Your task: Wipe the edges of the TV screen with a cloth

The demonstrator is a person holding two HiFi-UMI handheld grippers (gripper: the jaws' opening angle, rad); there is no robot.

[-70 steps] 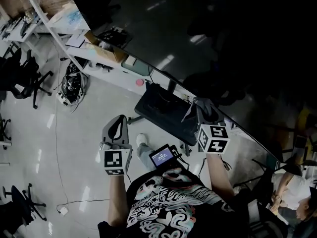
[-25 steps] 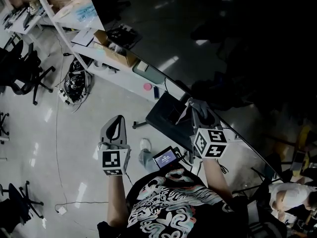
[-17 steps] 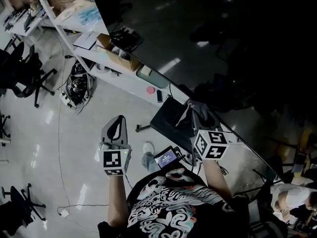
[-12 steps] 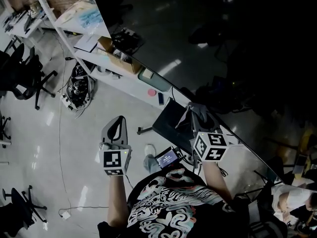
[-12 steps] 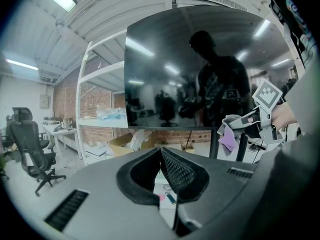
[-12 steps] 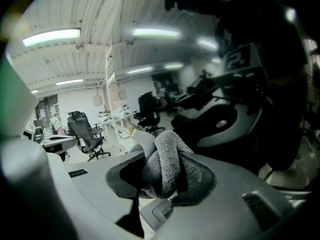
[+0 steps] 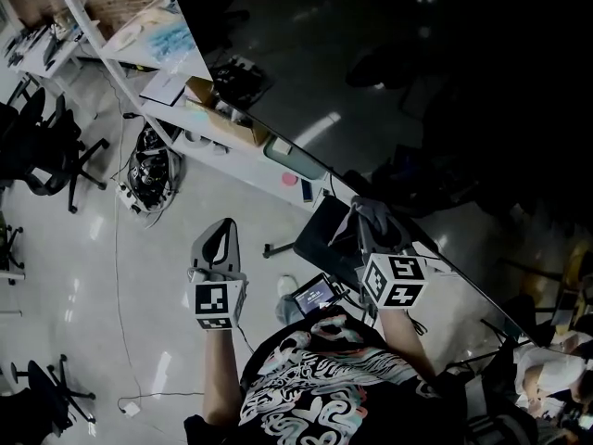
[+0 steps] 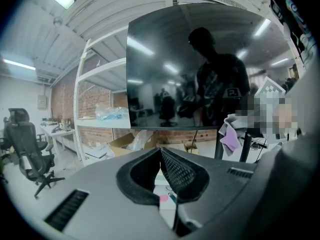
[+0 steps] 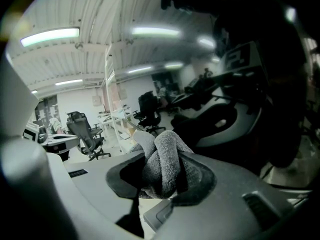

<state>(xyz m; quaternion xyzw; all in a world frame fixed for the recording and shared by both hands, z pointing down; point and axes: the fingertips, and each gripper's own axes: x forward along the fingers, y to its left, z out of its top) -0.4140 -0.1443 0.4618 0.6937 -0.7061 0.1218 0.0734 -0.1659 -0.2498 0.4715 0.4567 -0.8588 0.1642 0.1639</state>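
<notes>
The right tongs (image 7: 372, 219) are clamped on a bunched grey cloth (image 9: 161, 165). The cloth sits at the lower edge of the TV screen (image 7: 398, 91), though it cannot be told whether it actually presses on the frame. In the head view that edge runs from the screen's far-left corner down towards the near right, so the wipe probably has to follow that line. The left tongs (image 8: 160, 154) are closed on nothing and hang well left of the edge, so the right arm is the nearer.
</notes>
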